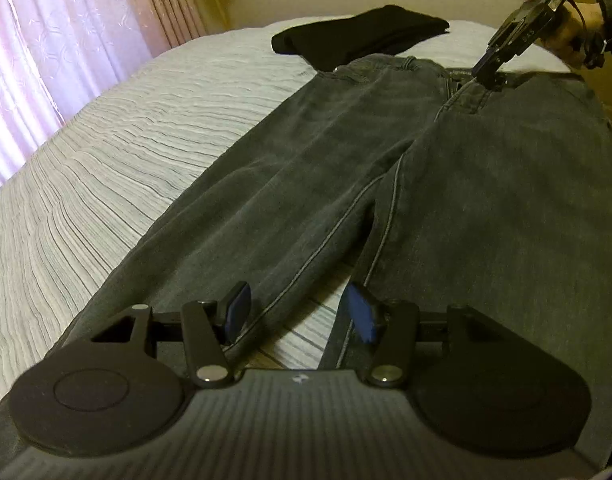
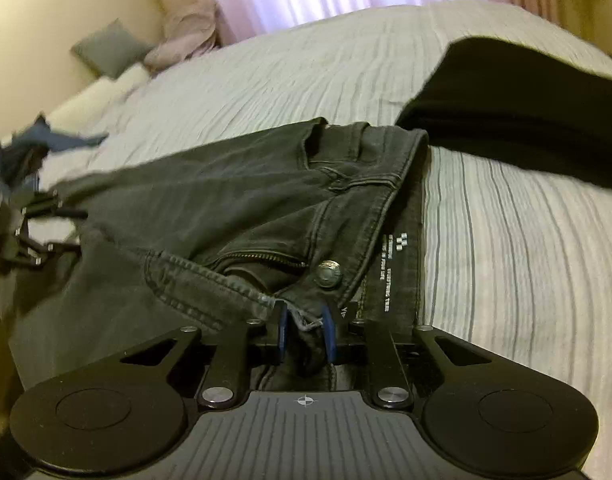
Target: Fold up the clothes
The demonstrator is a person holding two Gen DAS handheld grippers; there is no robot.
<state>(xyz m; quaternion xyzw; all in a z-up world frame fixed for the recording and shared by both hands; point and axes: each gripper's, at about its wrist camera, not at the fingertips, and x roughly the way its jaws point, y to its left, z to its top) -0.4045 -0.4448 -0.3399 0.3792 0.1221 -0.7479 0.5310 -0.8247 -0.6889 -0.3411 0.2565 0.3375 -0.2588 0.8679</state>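
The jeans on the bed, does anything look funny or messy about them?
A little. The dark grey denim jeans lie flat on the striped bedspread, but their fly is unzipped and the waistband is flipped open by the metal button, showing the inside label. The right gripper pinches frayed fabric there.

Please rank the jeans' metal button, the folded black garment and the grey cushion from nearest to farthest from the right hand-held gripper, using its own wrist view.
From the right hand-held gripper:
1. Metal button, just ahead on the waistband.
2. Folded black garment, farther, to the right.
3. Grey cushion, farthest, upper left by the wall.
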